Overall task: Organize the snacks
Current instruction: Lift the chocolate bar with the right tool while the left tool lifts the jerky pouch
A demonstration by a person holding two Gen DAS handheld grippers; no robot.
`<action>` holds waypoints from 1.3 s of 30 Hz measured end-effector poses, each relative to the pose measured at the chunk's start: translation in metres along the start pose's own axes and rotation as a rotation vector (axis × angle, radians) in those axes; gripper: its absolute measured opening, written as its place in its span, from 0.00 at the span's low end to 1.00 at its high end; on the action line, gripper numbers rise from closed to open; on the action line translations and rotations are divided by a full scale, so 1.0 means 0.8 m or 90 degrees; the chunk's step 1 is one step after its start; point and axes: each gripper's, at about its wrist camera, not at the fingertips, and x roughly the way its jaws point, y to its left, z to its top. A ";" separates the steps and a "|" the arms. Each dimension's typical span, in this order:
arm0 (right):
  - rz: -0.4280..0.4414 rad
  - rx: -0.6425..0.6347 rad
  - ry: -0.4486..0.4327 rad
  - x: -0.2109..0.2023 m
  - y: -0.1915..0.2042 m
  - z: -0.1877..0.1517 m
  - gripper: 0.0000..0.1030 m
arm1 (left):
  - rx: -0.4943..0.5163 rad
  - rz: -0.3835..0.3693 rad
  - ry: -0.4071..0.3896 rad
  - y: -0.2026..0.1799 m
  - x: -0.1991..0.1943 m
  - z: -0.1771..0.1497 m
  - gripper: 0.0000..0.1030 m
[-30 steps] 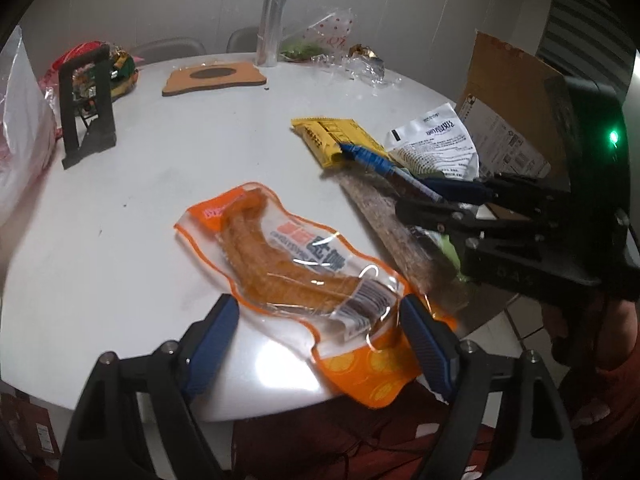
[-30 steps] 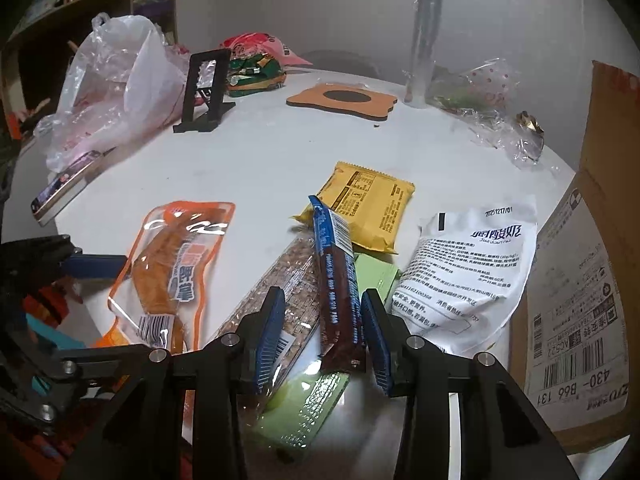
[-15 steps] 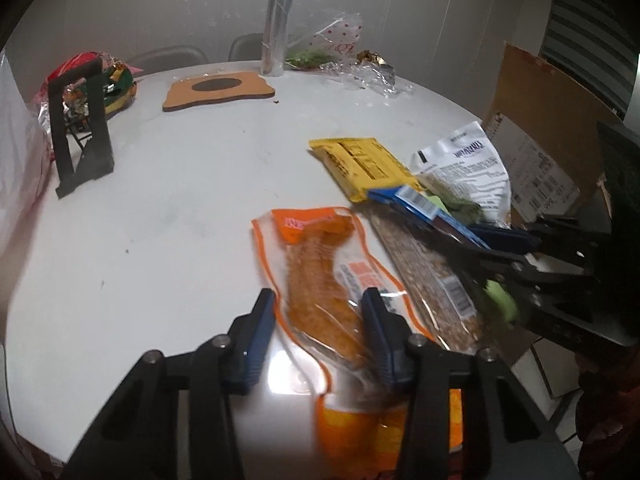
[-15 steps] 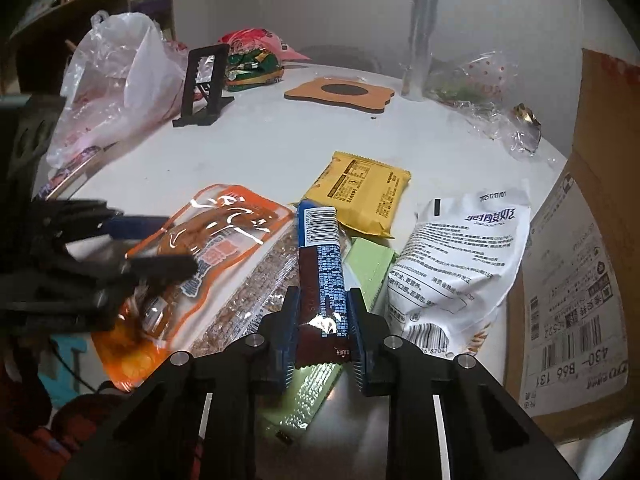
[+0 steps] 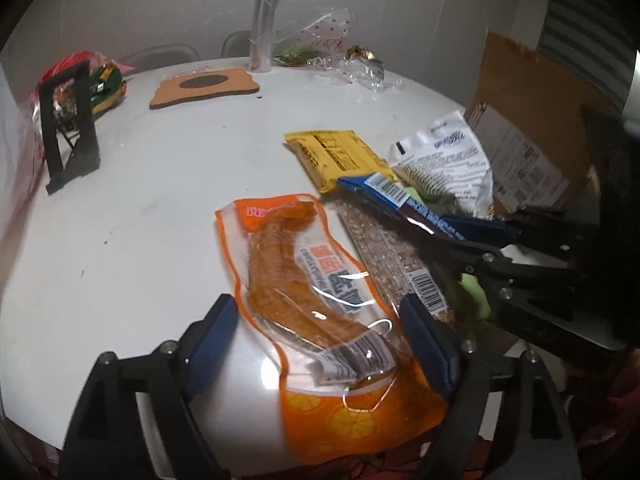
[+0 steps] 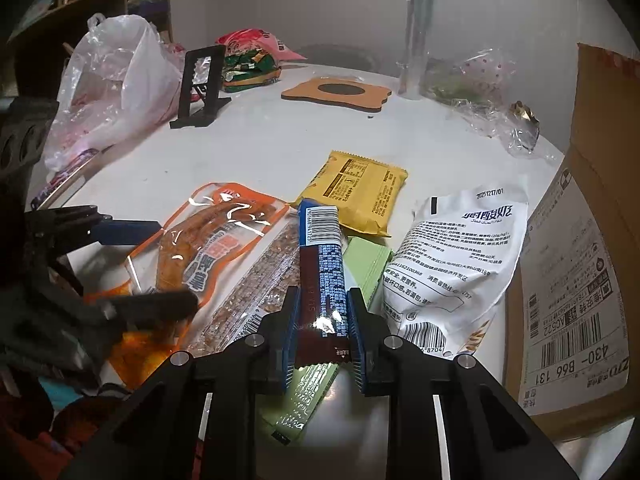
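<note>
The right gripper (image 6: 322, 330) has its jaws closed tight on the near end of a blue and brown snack bar (image 6: 322, 264), which points away across the round white bench (image 5: 140, 208). The left gripper (image 5: 320, 336) has its jaws spread wide, one on each side of the barcode end of an orange clear-fronted snack pouch (image 5: 308, 280) lying flat at the bench's near edge; neither jaw grips it. Just beside the pouch lies a long clear pack of grain bars (image 6: 256, 284), partly under the blue bar. A green packet (image 6: 352, 284) sits beneath the bar, a yellow packet (image 6: 356, 196) beyond it, a white bag (image 6: 452, 260) to its right, touching a cardboard box (image 6: 576, 280).
</note>
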 end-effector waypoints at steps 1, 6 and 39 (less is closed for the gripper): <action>-0.001 -0.001 0.000 0.001 0.000 0.000 0.18 | 0.000 0.004 -0.001 -0.002 0.002 0.001 0.79; -0.002 -0.006 -0.002 0.000 0.002 -0.001 0.18 | 0.012 0.026 -0.003 -0.008 0.009 0.004 0.79; -0.002 -0.015 -0.006 0.004 0.013 0.011 0.16 | 0.021 0.029 -0.010 0.039 0.003 0.008 0.67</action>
